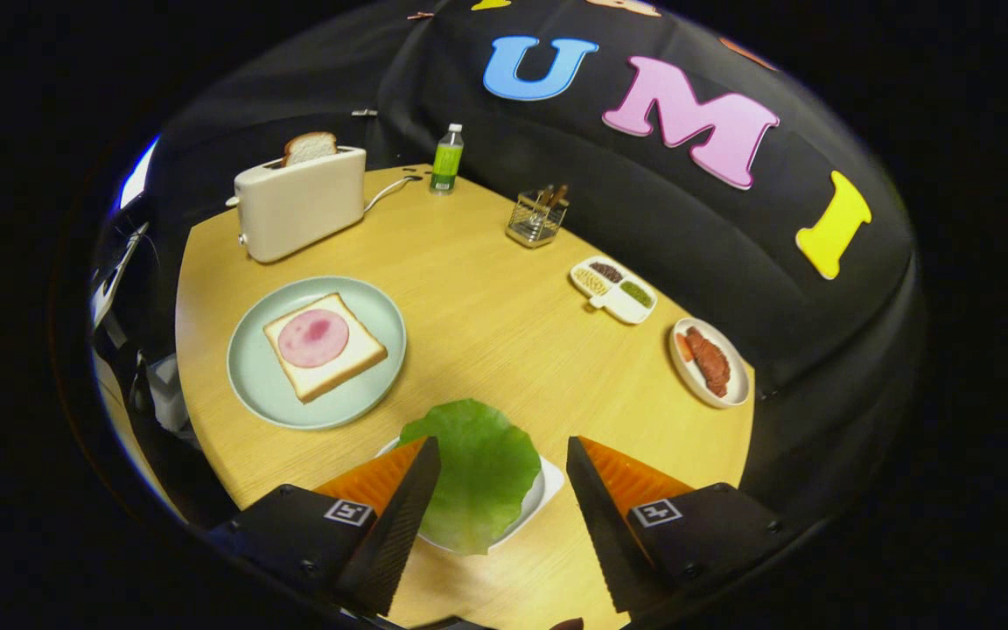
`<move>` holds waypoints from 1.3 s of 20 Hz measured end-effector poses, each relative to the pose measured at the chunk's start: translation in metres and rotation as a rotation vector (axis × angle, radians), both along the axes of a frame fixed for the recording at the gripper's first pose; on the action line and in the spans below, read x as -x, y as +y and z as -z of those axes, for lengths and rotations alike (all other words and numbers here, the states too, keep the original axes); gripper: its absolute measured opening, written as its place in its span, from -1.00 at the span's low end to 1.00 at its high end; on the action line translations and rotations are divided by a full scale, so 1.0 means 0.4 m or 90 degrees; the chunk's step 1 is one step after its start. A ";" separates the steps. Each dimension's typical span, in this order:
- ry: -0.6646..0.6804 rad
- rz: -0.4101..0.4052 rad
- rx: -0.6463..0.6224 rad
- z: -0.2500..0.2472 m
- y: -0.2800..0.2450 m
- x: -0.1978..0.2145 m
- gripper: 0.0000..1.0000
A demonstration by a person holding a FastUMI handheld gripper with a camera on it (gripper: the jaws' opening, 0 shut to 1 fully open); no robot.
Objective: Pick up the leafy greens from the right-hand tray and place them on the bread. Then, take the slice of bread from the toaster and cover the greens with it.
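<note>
Gripper (502,455) fingers spread around flat green lettuce leaf (478,477) (untouched, on tray).

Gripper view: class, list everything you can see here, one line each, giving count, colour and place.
Table: one, light wood, under everything.
Toaster: one, cream, far side of the table.
Bread slice in toaster: one, pale with brown crust, sticking out of the top.
Plate: one, pale green, in front of the toaster.
Bread on plate: one, topped with a pink ham round.
Bottle: one, green, right of the toaster.
Wire holder: one, metal, near the wall.
Divided dish: one, white, holding grains.
Oval plate: one, white, with reddish-brown food.
Leafy greens: one leaf, green, on a white tray between the fingers.
Gripper: one, fingers open either side of the leaf.
</note>
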State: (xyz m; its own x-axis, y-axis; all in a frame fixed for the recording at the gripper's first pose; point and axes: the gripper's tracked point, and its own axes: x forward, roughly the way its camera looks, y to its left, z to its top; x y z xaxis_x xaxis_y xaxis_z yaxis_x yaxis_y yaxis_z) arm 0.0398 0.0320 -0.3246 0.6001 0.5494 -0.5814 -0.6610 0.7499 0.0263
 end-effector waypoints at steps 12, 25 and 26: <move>0.192 -0.053 -0.002 0.200 0.035 0.080 0.12; 0.076 0.007 -0.010 0.023 0.004 0.059 -0.87; 0.067 0.016 -0.017 -0.002 0.002 0.057 -0.87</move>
